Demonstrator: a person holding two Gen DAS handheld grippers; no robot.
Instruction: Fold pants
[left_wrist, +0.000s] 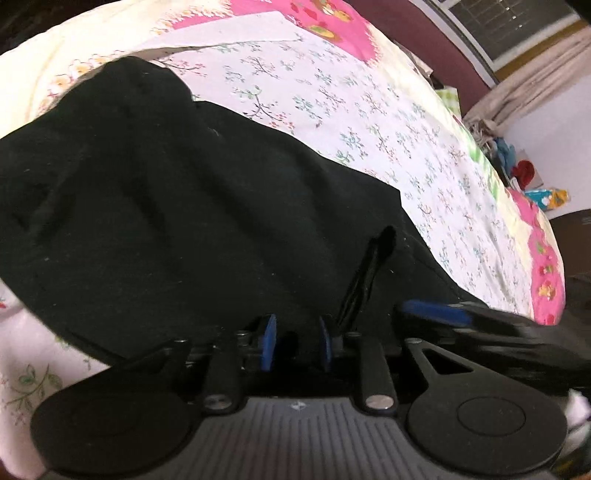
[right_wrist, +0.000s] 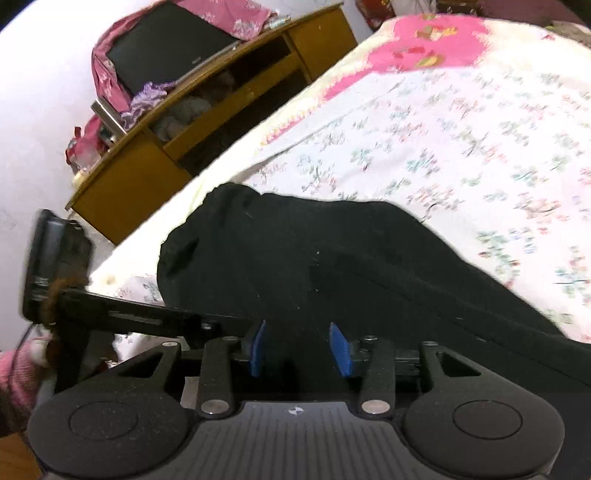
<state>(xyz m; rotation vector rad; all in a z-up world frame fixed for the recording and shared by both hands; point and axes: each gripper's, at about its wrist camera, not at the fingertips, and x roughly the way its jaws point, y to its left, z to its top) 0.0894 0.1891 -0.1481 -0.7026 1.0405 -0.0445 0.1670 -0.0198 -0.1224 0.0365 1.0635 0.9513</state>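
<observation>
Black pants (left_wrist: 177, 221) lie bunched in a thick pile on the floral bed sheet (left_wrist: 369, 122). A black drawstring (left_wrist: 369, 273) lies on top of them. My left gripper (left_wrist: 298, 343) hangs low over the near edge of the pants, its blue pads a short way apart with only dark cloth showing in the gap. A blue pad (left_wrist: 432, 313) of the right gripper shows just to its right. In the right wrist view my right gripper (right_wrist: 299, 349) stands open over the pants (right_wrist: 295, 251), nothing pinched. A long finger (right_wrist: 147, 314) of the left gripper reaches in from the left.
A wooden cabinet (right_wrist: 207, 122) with a dark screen (right_wrist: 166, 44) and loose clothes stands past the bed's left edge. A hand in a pink sleeve (right_wrist: 18, 376) holds the left tool. Toys and clutter (left_wrist: 524, 173) sit by the wall beyond the bed's right side.
</observation>
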